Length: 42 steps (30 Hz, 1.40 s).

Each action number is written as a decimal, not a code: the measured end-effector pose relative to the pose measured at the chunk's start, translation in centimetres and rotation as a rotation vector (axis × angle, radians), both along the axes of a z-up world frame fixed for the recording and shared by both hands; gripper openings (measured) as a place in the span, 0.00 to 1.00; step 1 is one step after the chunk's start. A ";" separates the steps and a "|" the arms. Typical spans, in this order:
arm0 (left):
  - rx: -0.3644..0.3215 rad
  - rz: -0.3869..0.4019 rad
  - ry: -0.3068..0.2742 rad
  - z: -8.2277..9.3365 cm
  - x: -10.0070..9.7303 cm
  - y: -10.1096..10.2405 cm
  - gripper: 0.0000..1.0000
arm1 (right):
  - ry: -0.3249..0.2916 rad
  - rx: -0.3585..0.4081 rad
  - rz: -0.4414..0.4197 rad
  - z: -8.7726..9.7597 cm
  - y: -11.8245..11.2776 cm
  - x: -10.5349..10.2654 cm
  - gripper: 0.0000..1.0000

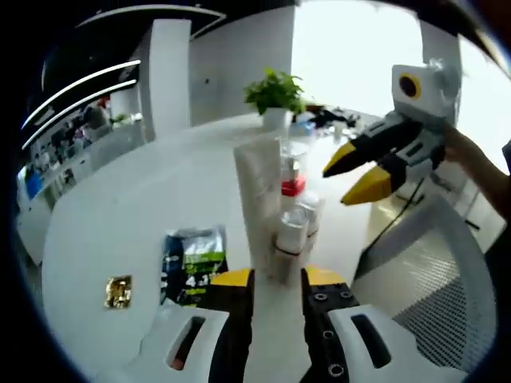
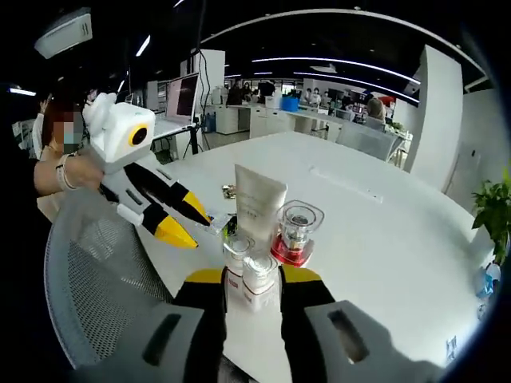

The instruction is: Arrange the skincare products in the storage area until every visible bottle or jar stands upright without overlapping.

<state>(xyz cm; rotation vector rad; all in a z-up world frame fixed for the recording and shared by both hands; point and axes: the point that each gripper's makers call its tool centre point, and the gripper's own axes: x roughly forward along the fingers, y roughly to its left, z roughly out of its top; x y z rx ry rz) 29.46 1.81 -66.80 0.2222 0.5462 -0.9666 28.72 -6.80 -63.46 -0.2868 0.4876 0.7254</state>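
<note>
Upright white tube [image 2: 257,201], cap down; left claw [image 2: 185,225] and right claw [image 1: 358,174] open

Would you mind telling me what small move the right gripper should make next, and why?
Probably ease the right gripper straight back. Its jaws are open around two small bottles, which already stand upright beside the white tube and the red-based jar, so nothing visibly needs lifting.

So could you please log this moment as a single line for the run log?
left claw: open, at white tube | right claw: open, at two small bottles | red-based jar: upright | flat sachet: lying on table
</note>
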 end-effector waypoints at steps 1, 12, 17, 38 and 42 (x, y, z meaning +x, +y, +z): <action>0.001 0.010 0.000 0.2 0.0 0.3 0.24 | -0.001 0.000 0.003 0.2 0.1 -0.1 0.27; 0.016 0.127 -0.020 1.8 -0.4 4.4 0.51 | 0.000 -0.018 -0.044 0.8 0.3 -0.1 0.53; 0.036 0.149 -0.021 2.2 -0.7 5.9 0.63 | 0.005 -0.017 -0.065 0.8 0.5 -0.2 0.65; 0.030 0.216 -0.017 3.0 -1.7 8.4 0.91 | 0.003 -0.018 -0.052 1.4 0.7 -1.0 0.99; 0.037 0.207 -0.002 2.7 -2.0 8.6 0.94 | 0.015 -0.022 -0.045 1.1 1.0 -1.3 1.00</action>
